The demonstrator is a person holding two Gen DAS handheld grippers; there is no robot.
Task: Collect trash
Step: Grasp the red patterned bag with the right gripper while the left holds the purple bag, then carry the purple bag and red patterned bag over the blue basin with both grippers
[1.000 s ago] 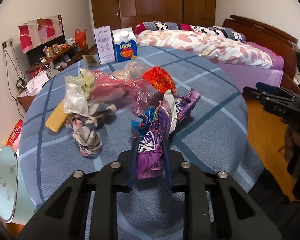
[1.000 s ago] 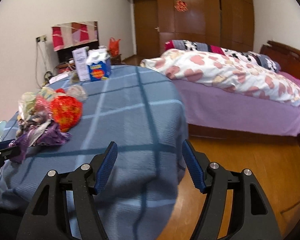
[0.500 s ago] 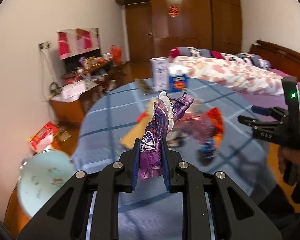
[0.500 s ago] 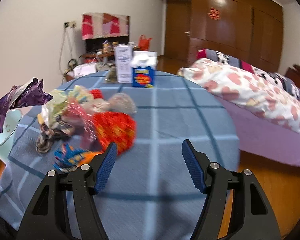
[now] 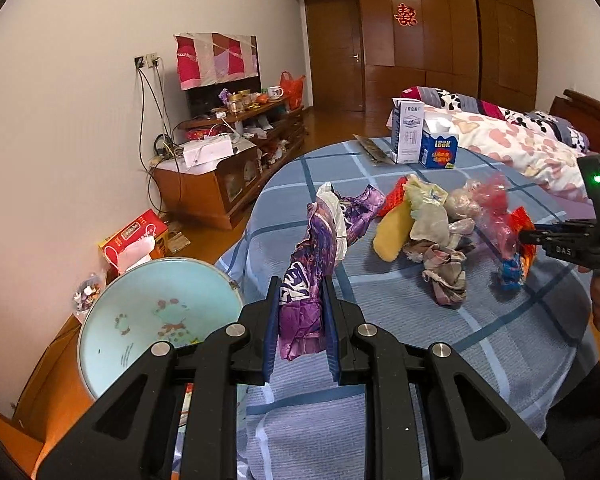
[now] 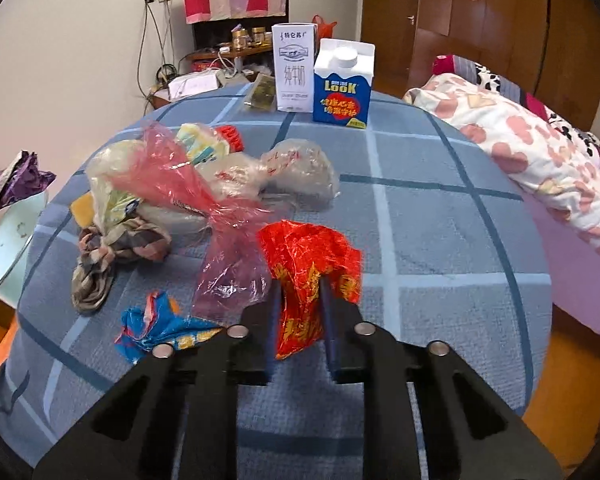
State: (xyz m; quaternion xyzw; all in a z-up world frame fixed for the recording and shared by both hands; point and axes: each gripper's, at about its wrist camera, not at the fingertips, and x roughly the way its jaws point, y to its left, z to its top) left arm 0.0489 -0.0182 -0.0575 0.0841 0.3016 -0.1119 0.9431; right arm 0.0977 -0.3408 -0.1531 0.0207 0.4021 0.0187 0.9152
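Left tongs (image 5: 300, 320) are clamped on the purple wrapper (image 5: 312, 264), right of the pale blue basin (image 5: 112, 320); right tongs (image 6: 300, 320) just closed onto the red wrapper (image 6: 308, 264), farther right over the surface (image 6: 440, 240).

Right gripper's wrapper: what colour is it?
Red with yellow print; the wrapper shows best in the right wrist view.

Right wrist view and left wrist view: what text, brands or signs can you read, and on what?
"LooK": blue and white carton on the table.
"DAS": side of the right hand-held gripper, in the left wrist view.
Red double-happiness sign: on the wooden wardrobe door.
White milk carton: Chinese characters, too small to read surely.
Red wrapper, purple wrapper, red box on the floor: print unreadable.
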